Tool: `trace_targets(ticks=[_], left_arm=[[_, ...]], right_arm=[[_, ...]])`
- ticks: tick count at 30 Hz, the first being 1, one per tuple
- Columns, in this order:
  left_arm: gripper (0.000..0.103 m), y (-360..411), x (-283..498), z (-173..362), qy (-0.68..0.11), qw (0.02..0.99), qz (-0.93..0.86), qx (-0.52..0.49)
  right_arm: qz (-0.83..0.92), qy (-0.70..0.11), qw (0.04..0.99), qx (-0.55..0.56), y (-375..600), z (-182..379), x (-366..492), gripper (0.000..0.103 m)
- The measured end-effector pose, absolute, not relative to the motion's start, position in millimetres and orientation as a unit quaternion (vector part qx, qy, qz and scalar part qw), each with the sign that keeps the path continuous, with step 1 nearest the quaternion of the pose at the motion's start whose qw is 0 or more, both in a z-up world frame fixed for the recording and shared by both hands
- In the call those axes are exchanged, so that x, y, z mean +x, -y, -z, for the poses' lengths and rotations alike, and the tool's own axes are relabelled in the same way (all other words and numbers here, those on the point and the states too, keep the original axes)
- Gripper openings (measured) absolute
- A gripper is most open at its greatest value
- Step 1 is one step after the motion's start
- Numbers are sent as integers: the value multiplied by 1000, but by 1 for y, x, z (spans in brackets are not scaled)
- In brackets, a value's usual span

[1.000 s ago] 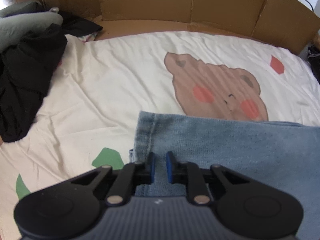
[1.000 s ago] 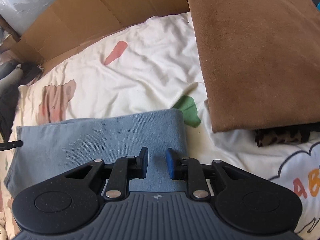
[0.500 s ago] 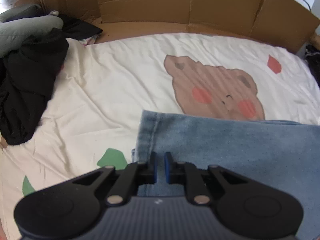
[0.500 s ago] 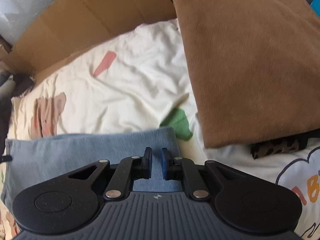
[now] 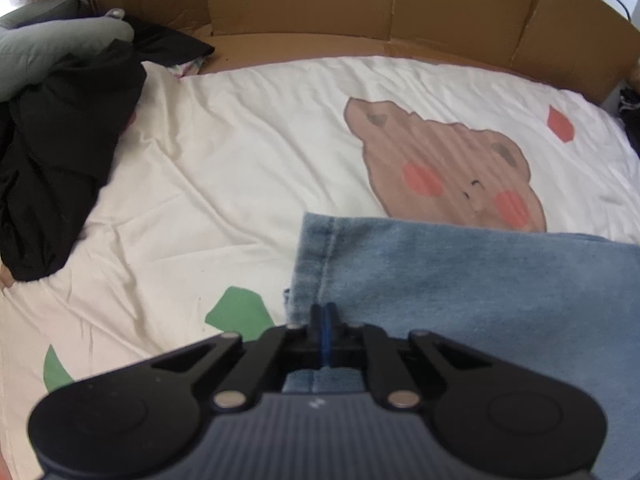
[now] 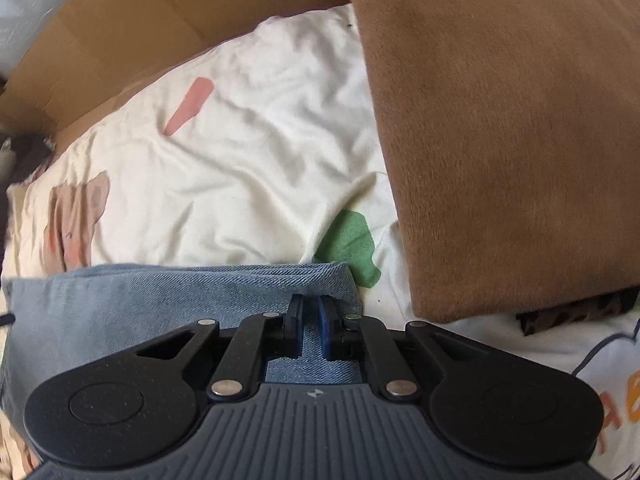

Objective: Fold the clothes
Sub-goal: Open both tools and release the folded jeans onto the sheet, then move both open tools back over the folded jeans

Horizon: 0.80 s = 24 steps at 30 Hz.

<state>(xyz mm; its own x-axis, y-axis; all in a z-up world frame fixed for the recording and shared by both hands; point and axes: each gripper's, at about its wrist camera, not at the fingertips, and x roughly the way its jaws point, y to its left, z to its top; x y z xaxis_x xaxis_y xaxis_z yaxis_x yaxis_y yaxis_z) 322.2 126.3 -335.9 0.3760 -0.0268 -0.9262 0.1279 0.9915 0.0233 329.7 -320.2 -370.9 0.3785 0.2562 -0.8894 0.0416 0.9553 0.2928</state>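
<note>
Both grippers have narrowed their jaws since a second ago: the left gripper (image 5: 323, 312) is now pinched flat on the hemmed corner of the jeans (image 5: 460, 300), its blue pads pressed together with no gap showing, and the right gripper (image 6: 309, 310) has drawn in to a narrow gap with a ridge of the same denim (image 6: 160, 304) caught between its pads. The folded jeans lie on the near part of a white bedsheet (image 5: 240, 152) printed with a brown bear (image 5: 448, 172), green leaves and red petals; the fold edge runs across the sheet in front of both tools. Toward the sheet's left edge sits a heap of black clothing (image 5: 60, 160) with a grey-green garment (image 5: 52, 48) on top. At the right edge a folded brown cloth (image 6: 500, 120) rests over a leopard-print piece (image 6: 576, 314). Cardboard walls (image 5: 360, 4) stand along the far edge of the sheet.
</note>
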Motion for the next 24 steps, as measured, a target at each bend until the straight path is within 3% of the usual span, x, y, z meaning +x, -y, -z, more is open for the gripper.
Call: trace_targets(ticks=[2, 6, 13, 24], left_arm=[[3, -125, 320, 328, -556, 829, 46, 49], [16, -124, 305, 311, -545, 834, 52, 58], [15, -133, 273, 297, -548, 833, 55, 53], [15, -138, 226, 299, -563, 823, 56, 41]], right_arm=[[-76, -550, 822, 129, 322, 363, 324, 15], [-95, -546, 825, 112, 326, 353, 296, 15], [-132, -542, 827, 69, 325, 342, 247, 15], [-128, -559, 814, 90, 334, 340, 175, 15]])
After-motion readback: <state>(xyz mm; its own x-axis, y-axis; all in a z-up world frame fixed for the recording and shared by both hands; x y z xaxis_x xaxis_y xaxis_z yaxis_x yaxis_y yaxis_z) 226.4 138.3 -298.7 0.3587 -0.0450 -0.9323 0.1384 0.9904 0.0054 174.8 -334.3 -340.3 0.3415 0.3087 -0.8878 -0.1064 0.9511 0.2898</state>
